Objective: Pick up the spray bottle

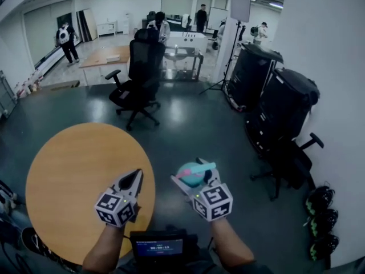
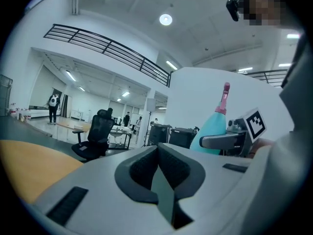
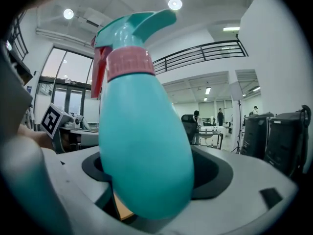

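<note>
spray bottle (image 1: 191, 173): in right gripper (image 1: 199, 171) | left gripper (image 1: 136, 177): over table (image 1: 68, 170) edge | chair (image 1: 141, 76): beyond table

A big open lab-office: grey floor, an office chair (image 1: 140, 73) and desks (image 1: 105, 57) far off, a light stand (image 1: 230, 50), black cases (image 1: 259, 73) at right, a mezzanine railing (image 2: 107, 45) overhead.

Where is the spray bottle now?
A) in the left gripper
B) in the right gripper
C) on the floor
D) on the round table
B: the teal bottle sits clamped in the right gripper; the left gripper is shut and empty.
</note>
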`<state>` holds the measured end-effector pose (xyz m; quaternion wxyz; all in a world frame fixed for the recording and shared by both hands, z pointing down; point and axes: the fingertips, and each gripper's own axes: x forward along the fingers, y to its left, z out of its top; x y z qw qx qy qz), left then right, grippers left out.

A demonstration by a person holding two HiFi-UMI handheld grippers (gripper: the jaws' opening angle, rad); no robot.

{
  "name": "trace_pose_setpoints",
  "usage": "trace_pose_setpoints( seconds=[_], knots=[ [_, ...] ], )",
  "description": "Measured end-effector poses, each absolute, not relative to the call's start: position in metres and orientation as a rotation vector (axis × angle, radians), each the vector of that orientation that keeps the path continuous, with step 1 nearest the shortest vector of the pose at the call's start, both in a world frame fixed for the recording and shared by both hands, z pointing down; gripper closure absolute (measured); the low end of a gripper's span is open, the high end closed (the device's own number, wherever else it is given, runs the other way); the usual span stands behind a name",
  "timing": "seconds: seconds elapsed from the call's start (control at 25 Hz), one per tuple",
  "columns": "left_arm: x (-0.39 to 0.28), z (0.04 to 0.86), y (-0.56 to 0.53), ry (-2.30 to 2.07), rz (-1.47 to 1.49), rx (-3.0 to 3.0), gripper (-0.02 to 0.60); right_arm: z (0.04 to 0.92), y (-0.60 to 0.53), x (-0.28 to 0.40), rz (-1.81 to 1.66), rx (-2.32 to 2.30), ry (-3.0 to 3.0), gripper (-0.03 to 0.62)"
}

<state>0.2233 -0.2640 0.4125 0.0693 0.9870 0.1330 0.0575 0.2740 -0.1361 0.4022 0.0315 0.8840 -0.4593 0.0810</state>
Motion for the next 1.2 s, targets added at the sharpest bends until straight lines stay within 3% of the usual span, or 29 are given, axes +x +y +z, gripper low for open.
trace_pose_setpoints(
  seconds=[1.2],
  knots=[
    [0.225,0.412,-0.222,0.617,0.183,2.968,0.586,0.407,-0.072,0.273,0.269,2.911,-1.151,0.151]
  ],
)
